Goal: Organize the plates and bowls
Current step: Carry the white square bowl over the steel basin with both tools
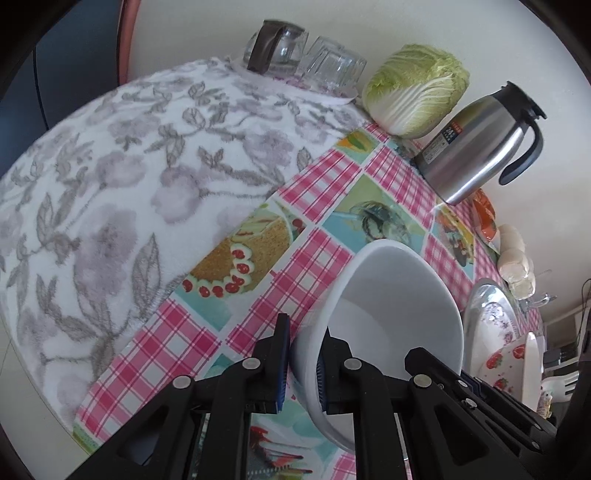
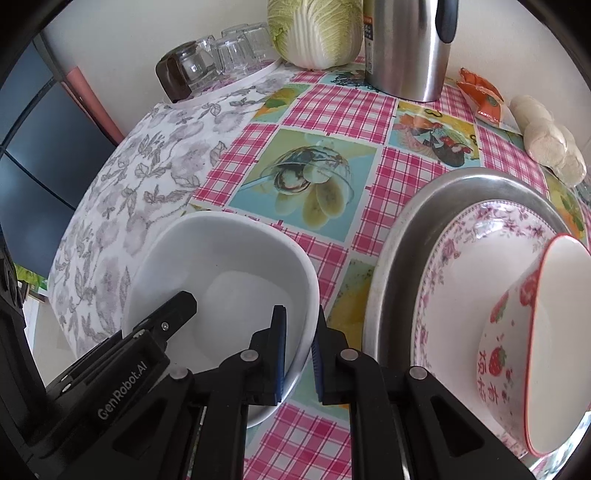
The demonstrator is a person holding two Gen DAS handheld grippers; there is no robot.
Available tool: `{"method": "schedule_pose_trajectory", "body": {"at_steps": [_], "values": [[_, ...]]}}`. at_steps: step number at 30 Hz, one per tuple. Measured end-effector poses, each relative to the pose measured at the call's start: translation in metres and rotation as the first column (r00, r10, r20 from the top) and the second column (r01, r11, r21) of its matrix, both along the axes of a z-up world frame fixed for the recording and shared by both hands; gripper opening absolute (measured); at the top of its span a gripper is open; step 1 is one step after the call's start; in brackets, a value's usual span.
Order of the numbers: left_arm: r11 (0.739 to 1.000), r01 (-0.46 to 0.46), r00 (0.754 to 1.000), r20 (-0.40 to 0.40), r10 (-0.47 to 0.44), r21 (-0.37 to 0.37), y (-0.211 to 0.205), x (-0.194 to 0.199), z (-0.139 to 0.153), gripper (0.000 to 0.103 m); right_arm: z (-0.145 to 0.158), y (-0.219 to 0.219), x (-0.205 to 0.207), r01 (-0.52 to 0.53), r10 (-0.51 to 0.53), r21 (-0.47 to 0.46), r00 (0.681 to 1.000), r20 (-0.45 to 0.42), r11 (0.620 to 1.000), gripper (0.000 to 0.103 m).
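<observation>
A plain white bowl (image 1: 388,314) (image 2: 229,266) is tilted over the pink checked tablecloth, and both grippers grip it. My left gripper (image 1: 303,365) is shut on its near-left rim. My right gripper (image 2: 299,354) is shut on the opposite rim. One of the left gripper's fingers (image 2: 177,306) reaches into the bowl in the right wrist view. To the right, a metal tray (image 2: 399,229) (image 1: 480,299) carries a floral plate (image 2: 461,258) (image 1: 495,321). A strawberry-patterned bowl (image 2: 506,350) (image 1: 506,358) lies on its side in that plate.
A steel thermos jug (image 1: 476,147) (image 2: 406,48) and a cabbage (image 1: 417,88) (image 2: 314,29) stand at the back by the wall. Upturned glasses (image 1: 325,62) (image 2: 229,51) sit back left. A floral cloth (image 1: 129,166) covers the left side. An orange packet (image 2: 480,92) and bagged buns (image 2: 550,144) lie back right.
</observation>
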State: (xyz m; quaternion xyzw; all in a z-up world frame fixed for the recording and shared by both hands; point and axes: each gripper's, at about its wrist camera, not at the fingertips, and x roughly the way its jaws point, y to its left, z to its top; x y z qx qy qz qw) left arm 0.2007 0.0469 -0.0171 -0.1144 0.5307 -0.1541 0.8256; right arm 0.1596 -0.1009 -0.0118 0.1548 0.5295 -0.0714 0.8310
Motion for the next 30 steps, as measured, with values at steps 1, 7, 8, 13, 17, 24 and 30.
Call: {"method": "schedule_pose_trajectory", "body": {"at_steps": [1, 7, 8, 13, 17, 24, 30], "values": [[1.000, 0.003, 1.000, 0.015, -0.003, 0.001, 0.000, -0.003, 0.007, 0.015, 0.005, 0.000, -0.004, 0.002, -0.002, 0.002, 1.000, 0.015, 1.000, 0.013], [0.999, 0.046, 0.991, 0.126, -0.049, 0.025, -0.016, -0.027, 0.059, 0.015, 0.046, -0.005, -0.034, 0.026, -0.026, -0.001, 0.992, 0.125, 1.000, 0.013], [0.998, 0.055, 0.988, 0.140, -0.059, 0.031, -0.020, -0.032, 0.066, 0.015, 0.052, -0.008, -0.040, 0.037, -0.038, 0.004, 0.990, 0.139, 0.999, 0.013], [0.993, 0.107, 0.973, 0.200, -0.115, 0.051, -0.050, -0.058, 0.097, 0.015, 0.079, -0.029, -0.079, 0.092, -0.092, 0.014, 0.973, 0.213, 0.996, 0.014], [0.986, 0.150, 0.957, 0.240, -0.165, 0.080, -0.081, -0.081, 0.112, 0.014, 0.088, -0.051, -0.113, 0.144, -0.148, 0.035, 0.952, 0.268, 0.989, 0.014], [0.970, 0.216, 0.934, 0.267, -0.239, 0.112, -0.127, -0.115, 0.124, 0.014, 0.094, -0.092, -0.159, 0.225, -0.237, 0.075, 0.917, 0.322, 0.971, 0.014], [0.958, 0.259, 0.921, 0.267, -0.284, 0.124, -0.159, -0.133, 0.124, 0.014, 0.094, -0.112, -0.187, 0.271, -0.270, 0.046, 0.902, 0.338, 0.962, 0.014]]}}
